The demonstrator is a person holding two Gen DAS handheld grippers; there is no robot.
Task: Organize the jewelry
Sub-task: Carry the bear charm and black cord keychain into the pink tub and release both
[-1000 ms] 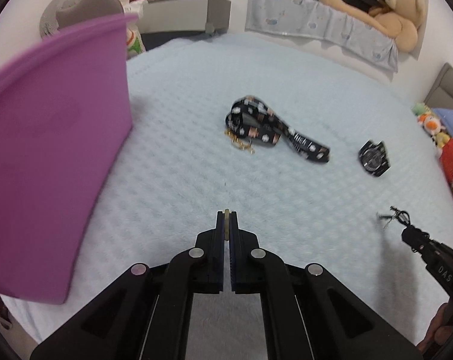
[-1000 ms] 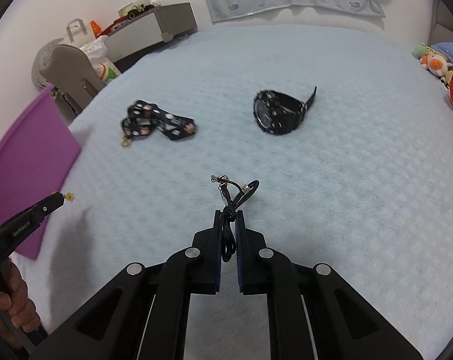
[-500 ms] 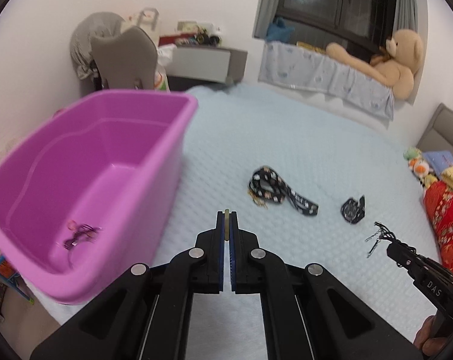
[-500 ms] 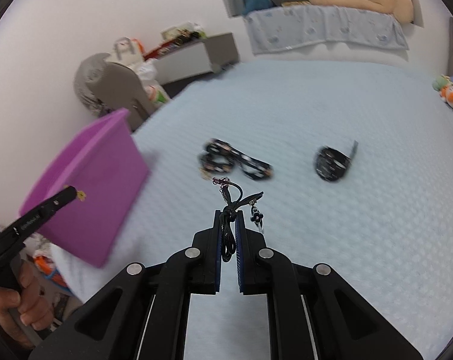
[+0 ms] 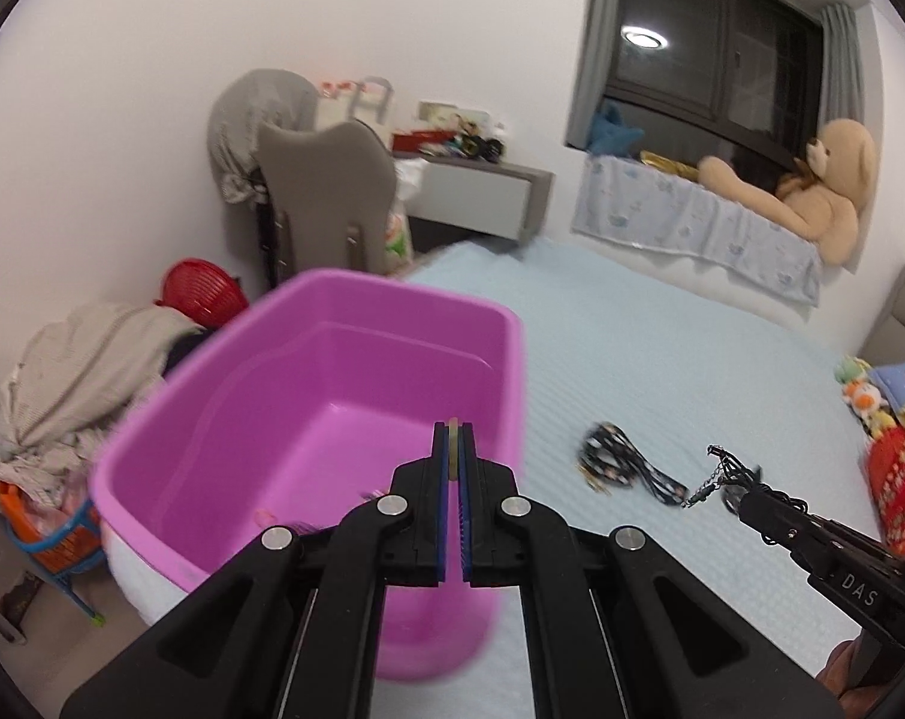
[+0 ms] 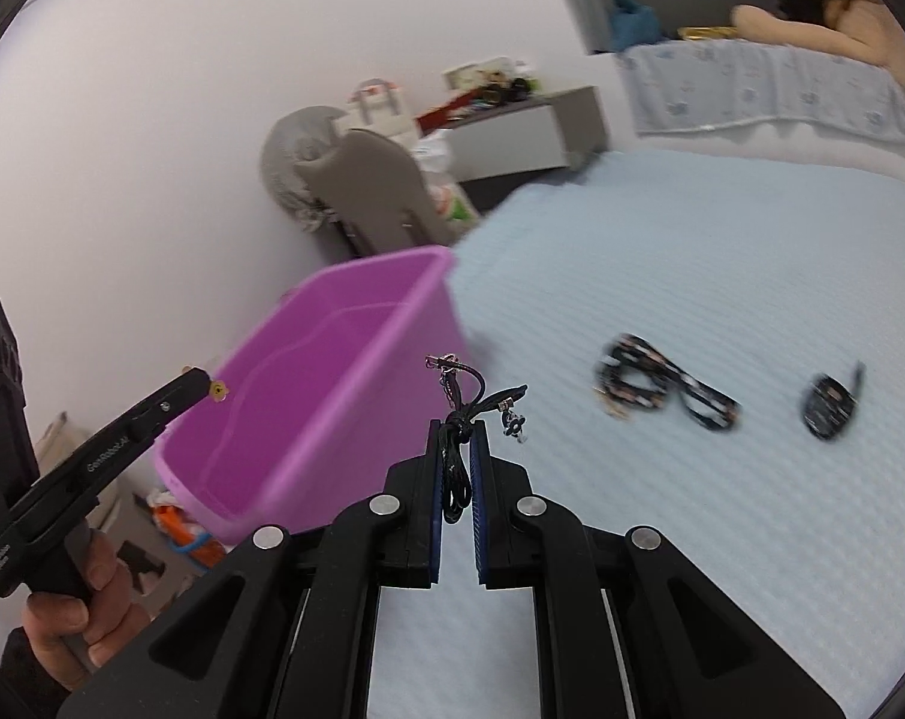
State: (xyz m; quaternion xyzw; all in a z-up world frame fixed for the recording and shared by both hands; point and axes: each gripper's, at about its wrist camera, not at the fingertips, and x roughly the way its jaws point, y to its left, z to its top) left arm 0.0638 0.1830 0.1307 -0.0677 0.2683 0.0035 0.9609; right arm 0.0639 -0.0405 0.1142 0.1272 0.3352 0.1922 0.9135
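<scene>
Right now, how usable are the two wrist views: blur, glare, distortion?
Left wrist view: the purple bin is smeared at its near rim and the lanyard is soft; the ceiling light mirrored in the window glares; the left gripper is sharp. Right wrist view: the lanyard and the watch are motion-blurred; the black cord in the right gripper is crisp. Both show fisheye bending and dark corners.

We are in a home bedroom. A wide bed [image 5: 662, 347] with a pale blue quilted cover fills most of our view, and a big teddy bear [image 5: 812, 198] lies on a covered ledge under a dark window [image 5: 722, 54] with grey curtains. Soft toys [image 5: 866, 395] sit by the padded headboard [image 5: 899, 323]. Against the white wall we see a grey chair [image 5: 326, 192] draped with clothes, a cluttered wall shelf [image 5: 482, 180] and a heap of laundry [image 5: 75, 371] on the floor.
</scene>
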